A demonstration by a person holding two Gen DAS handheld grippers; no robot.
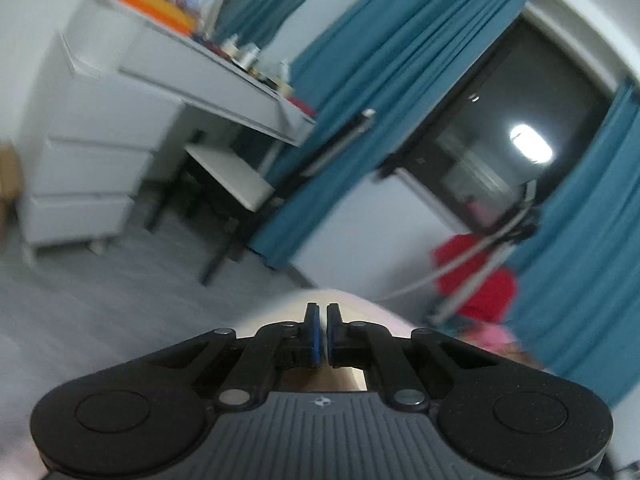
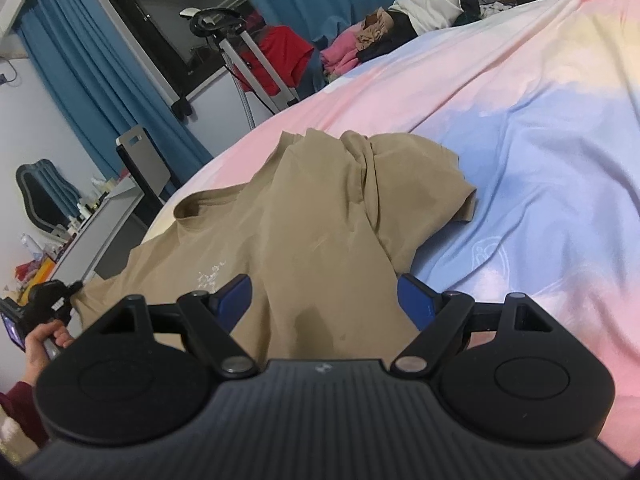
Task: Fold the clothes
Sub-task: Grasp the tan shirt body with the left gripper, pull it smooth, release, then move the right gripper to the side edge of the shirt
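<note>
Shirt: a tan T-shirt [image 2: 304, 216] lies rumpled on the bed [image 2: 540, 128], centre of the right wrist frame, one sleeve out to the right, collar at centre left.
Right gripper [image 2: 324, 296]: fingers spread wide, blue pads [image 2: 236, 294] either side of a raised fold of the shirt, not closed on it.
Left gripper [image 1: 323, 330]: fingers nearly together, a thin slit between them; its own view does not show what they pinch. At the lower left of the right wrist frame, it appears to hold the shirt's hem.
Background: teal curtains [image 1: 380, 92], white worktop [image 1: 208, 80] upper left, clothes pile [image 2: 400, 28] at top.
</note>
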